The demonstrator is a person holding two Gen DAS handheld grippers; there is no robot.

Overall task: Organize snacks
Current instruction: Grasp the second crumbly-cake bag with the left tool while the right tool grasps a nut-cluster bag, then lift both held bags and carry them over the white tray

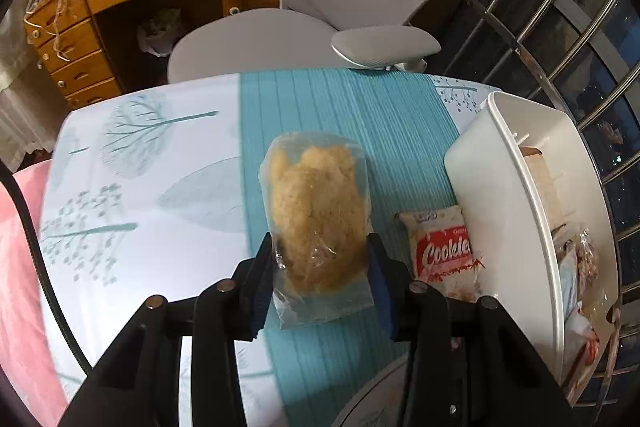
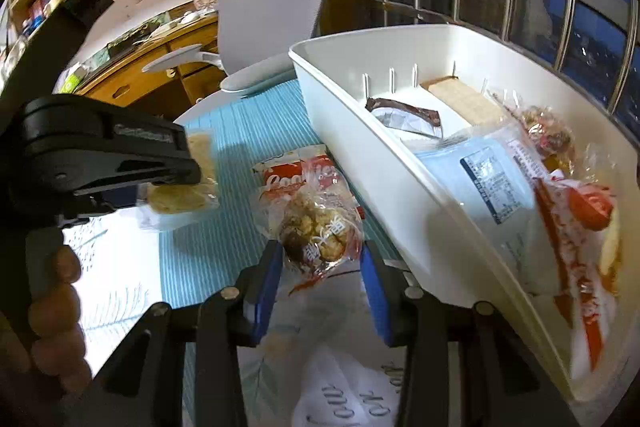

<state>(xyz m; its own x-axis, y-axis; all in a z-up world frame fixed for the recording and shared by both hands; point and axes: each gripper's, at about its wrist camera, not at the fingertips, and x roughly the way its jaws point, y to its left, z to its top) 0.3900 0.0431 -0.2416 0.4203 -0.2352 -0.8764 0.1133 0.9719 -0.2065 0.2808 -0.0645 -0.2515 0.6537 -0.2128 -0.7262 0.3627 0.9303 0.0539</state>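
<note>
- Gripping a clear bag of golden crumbly snack [image 1: 318, 215], the left tongs [image 1: 320, 267] press it from both sides above the teal-striped tabletop [image 1: 380, 115].
- The right tongs [image 2: 322, 263] clamp a crinkly bag of brown puffs [image 2: 320, 227] — just left of the white bin [image 2: 360, 147].
- A red "Cookies" packet [image 1: 442, 251] lies on the tabletop, touching the bin's near wall.
- Several packets already lie inside the bin.

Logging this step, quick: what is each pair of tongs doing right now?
Left tongs: shut on the clear bag of golden pastry.
Right tongs: shut on the red-printed pastry packet.
</note>
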